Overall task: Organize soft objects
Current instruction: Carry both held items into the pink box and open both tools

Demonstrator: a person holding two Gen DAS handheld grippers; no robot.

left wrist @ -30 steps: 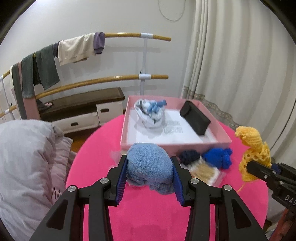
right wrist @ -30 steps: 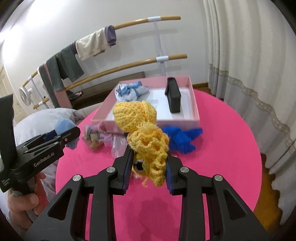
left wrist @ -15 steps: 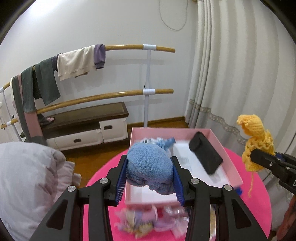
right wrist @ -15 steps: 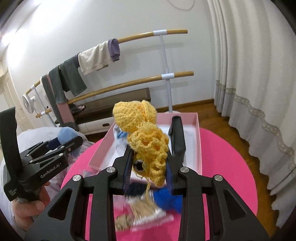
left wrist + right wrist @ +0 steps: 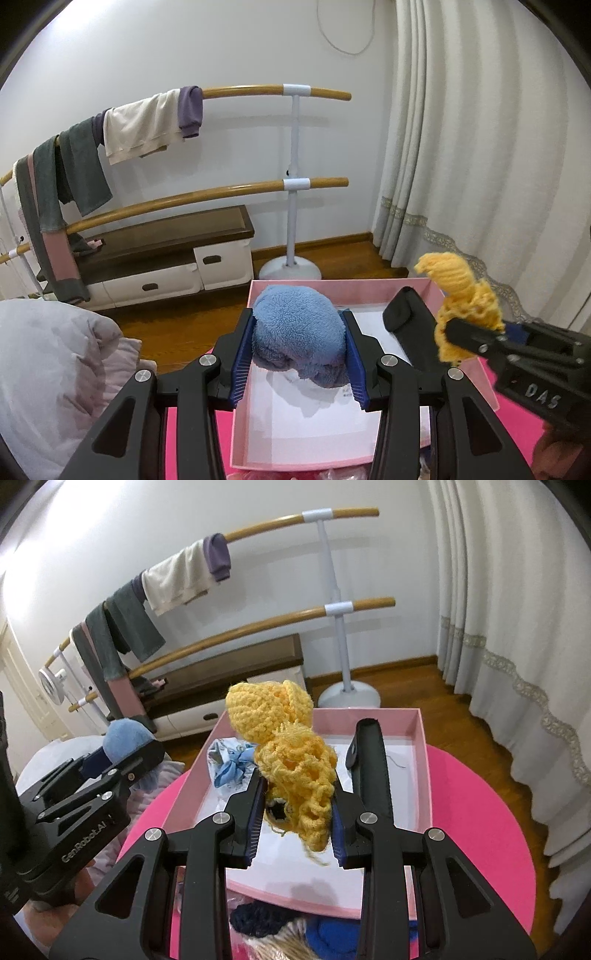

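My left gripper (image 5: 298, 357) is shut on a fluffy light-blue cloth (image 5: 299, 336) and holds it above the left part of the pink box (image 5: 295, 459). My right gripper (image 5: 297, 812) is shut on a yellow crocheted toy (image 5: 291, 753) and holds it above the box's (image 5: 424, 782) near middle. In the box lie a black pouch (image 5: 371, 764) and a blue-and-white crumpled cloth (image 5: 231, 764). The yellow toy (image 5: 461, 306) and the right gripper also show at the right in the left wrist view.
The box sits on a round pink table (image 5: 480, 830). Dark-blue and blue knitted items (image 5: 258, 919) lie on the table in front of the box. A grey duvet (image 5: 48, 380) lies left. A rail stand (image 5: 295, 177), a low cabinet (image 5: 166, 258) and curtains (image 5: 461, 147) stand behind.
Both grippers have moved forward from over the table to over the pink box, each still holding its item. The loose items on the table have dropped to the bottom edge of view.
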